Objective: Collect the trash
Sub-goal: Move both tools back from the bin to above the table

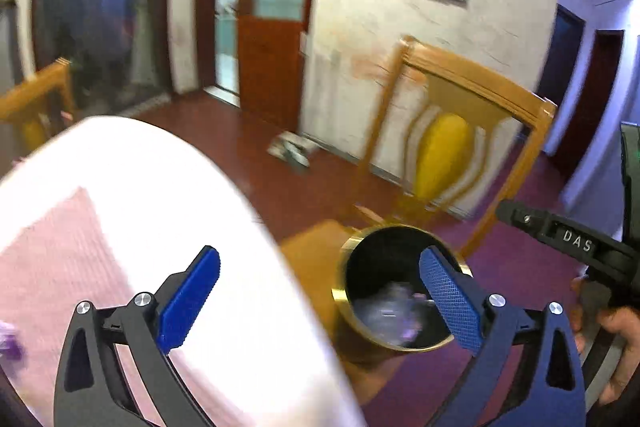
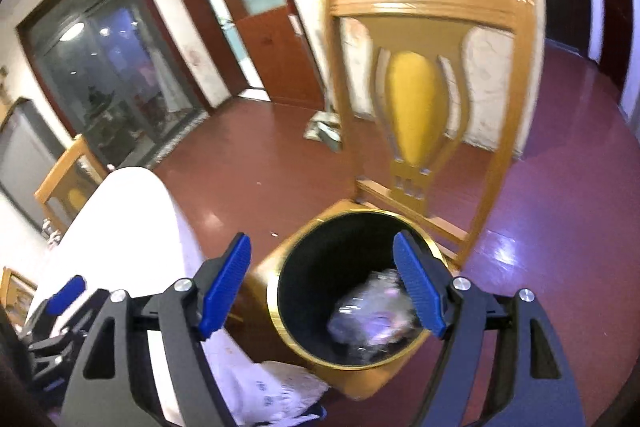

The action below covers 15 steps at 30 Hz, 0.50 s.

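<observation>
Both the left gripper [image 1: 320, 301] and the right gripper [image 2: 322, 283] stand wide apart, holding nothing. In the bin [image 2: 304, 267] at lower centre lies blurred crumpled trash [image 2: 372, 315], partly hidden behind a blue pad.

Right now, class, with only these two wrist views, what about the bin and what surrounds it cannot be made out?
- Trash inside the bin: motion blur in both views; type unclear.
- Bin's base: hidden by its own wall and the chair seat.
- Purple object: cut off by the left wrist view's edge.
- Litter by the wall: too small, blurred.
</observation>
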Motion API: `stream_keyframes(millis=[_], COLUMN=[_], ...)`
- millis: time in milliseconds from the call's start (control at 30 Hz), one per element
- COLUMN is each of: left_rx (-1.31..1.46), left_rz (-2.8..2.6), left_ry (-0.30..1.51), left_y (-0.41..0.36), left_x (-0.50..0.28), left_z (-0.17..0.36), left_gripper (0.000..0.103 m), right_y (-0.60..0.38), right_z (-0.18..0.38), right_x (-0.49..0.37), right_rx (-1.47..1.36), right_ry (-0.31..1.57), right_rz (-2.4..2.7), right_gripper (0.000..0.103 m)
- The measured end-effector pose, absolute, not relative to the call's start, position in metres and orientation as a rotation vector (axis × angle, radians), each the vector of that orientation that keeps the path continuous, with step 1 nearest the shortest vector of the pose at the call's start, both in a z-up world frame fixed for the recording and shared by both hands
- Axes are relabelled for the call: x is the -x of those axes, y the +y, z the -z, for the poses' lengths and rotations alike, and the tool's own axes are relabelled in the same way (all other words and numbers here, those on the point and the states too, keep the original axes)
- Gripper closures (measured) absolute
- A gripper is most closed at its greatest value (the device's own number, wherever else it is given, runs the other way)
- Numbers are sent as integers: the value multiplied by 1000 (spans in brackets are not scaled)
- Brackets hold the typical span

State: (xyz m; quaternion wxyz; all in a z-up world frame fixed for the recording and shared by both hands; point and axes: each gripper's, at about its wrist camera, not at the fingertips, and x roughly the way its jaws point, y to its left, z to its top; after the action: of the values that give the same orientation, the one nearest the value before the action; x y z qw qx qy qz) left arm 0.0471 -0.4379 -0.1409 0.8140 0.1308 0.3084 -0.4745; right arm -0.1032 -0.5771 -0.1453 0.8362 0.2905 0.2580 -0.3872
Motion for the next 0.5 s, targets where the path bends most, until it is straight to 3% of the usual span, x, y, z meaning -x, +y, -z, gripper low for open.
stream_keyframes(millis=[233, 500], left_rx=[-205, -149], left_rz=[784, 478], left_ry=[554, 418], left_y=[-320, -174], left_x=[-77, -81], left_z=[92, 44], left_gripper=[6, 6], right_y=[-484, -360], right_z=[102, 45], right_x=[38, -11], right_rx=[-460, -306], right_ry=[444, 285], right_rz=[629, 380], right_gripper=[22, 8])
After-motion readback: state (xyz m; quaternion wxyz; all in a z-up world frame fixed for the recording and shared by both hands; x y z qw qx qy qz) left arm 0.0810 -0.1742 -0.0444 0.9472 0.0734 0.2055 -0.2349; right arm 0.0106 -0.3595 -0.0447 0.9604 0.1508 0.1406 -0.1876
